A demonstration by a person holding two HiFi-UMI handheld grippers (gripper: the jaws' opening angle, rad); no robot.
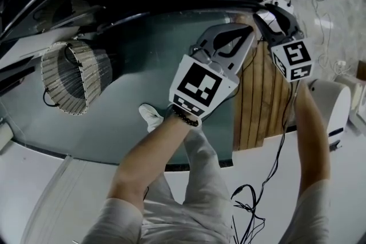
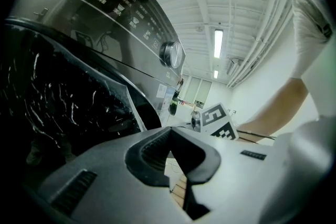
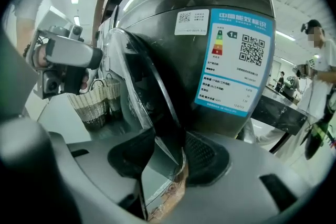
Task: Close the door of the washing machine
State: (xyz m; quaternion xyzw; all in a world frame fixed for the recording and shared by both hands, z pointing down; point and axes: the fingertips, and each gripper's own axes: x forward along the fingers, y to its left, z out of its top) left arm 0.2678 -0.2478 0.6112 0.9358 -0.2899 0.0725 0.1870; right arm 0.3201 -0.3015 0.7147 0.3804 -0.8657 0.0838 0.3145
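Left tongs (image 2: 172,149) pinched shut; right tongs (image 3: 168,157) wide (door edge (image 3: 160,113) between); basket (image 1: 71,77) contents unclear.

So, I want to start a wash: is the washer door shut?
Open: the door stands edge-on, swung away from the washing machine.

One washing machine (image 3: 220,13), one door (image 1: 131,100), one wicker basket (image 1: 74,74), two claws: left claw (image 2: 172,155), right claw (image 3: 167,157).

A white ribbed ceiling (image 2: 194,13) carries long strip lights (image 2: 218,43). Lower down are a pale floor (image 1: 34,180), a woven basket (image 1: 74,77), wooden slats (image 1: 260,106) and loose black cables (image 1: 251,203).
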